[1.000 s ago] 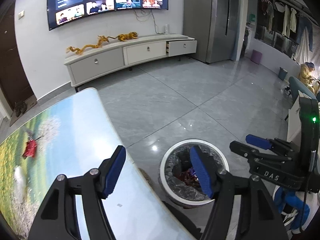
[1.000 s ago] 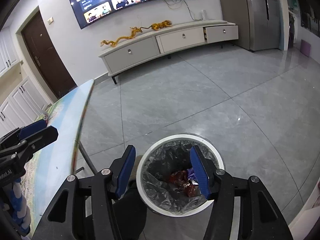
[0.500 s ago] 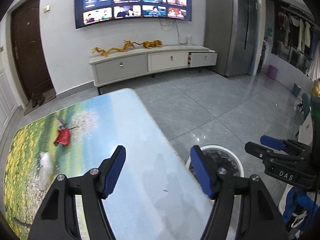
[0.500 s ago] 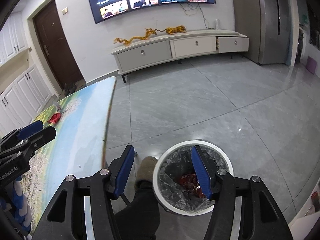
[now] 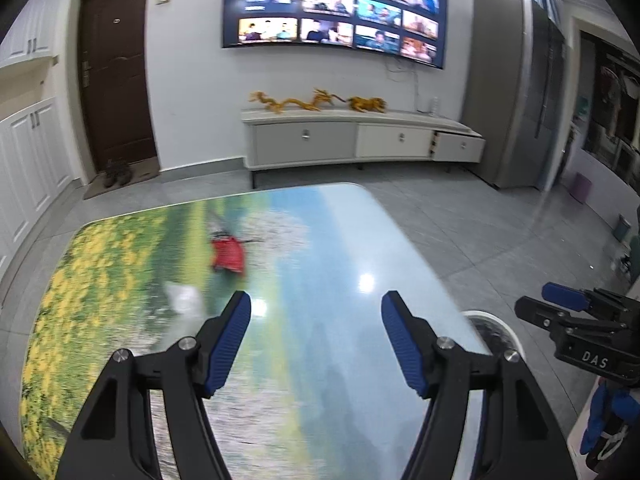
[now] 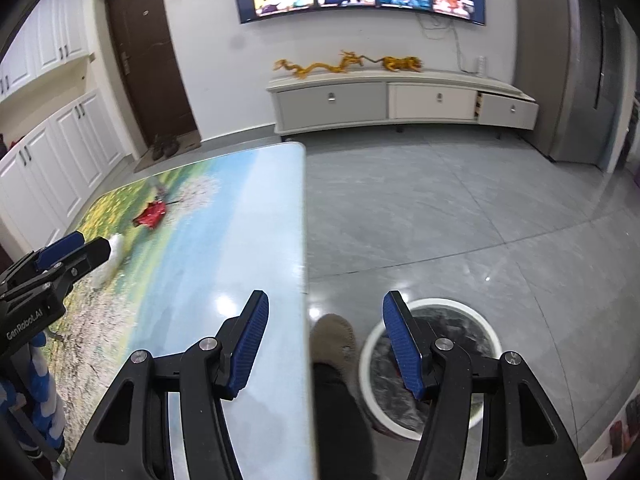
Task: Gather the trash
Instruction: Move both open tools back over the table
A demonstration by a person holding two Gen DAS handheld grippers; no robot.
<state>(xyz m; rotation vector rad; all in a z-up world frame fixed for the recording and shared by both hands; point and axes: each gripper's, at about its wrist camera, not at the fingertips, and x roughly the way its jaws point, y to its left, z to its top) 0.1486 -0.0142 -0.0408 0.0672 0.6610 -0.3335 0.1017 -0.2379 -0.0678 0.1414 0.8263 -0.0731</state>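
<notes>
Red wrapper (image 5: 228,255) and white scrap (image 5: 183,297) on printed table (image 5: 320,360), bin (image 6: 486,330) floor-side right; left gripper (image 5: 316,344), right gripper (image 6: 324,344) spread, empty; risk: glossy top lets flat scraps skid.

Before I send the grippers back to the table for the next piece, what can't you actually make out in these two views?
- White scrap: left wrist view blurs it; in the right wrist view the left gripper partly covers it. Material unclear.
- Red wrapper: blurred and small in both views; no print legible.
- Trash bin: right gripper finger hides its contents; in the left view the table edge cuts it off.
</notes>
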